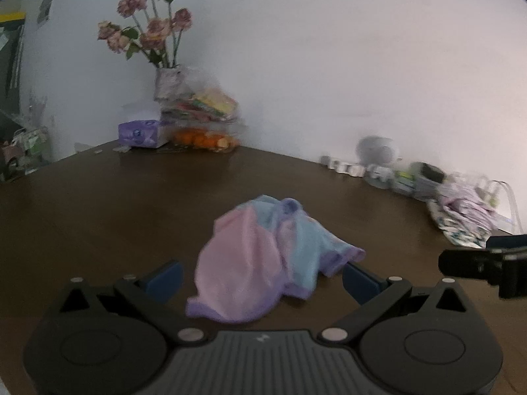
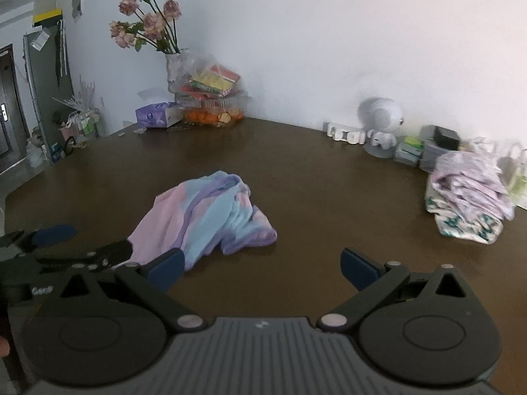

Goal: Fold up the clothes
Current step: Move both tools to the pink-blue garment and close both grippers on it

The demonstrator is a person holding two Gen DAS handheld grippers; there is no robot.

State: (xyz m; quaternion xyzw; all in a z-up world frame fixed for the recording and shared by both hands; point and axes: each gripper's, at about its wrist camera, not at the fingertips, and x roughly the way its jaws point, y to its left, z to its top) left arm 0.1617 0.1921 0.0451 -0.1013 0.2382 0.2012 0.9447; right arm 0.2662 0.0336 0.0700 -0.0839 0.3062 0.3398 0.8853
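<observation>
Both grippers (image 1: 262,278) (image 2: 262,268): black linkage arms, blue finger pads (image 2: 357,268), silver pivot screws, ribbed grey body.

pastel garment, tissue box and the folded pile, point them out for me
pastel garment (image 1: 260,256), left wrist view, on its pink front panel
tissue box (image 2: 157,116), right wrist view, on its purple side
folded pile (image 2: 467,194), right wrist view, on the lilac top layer
</observation>
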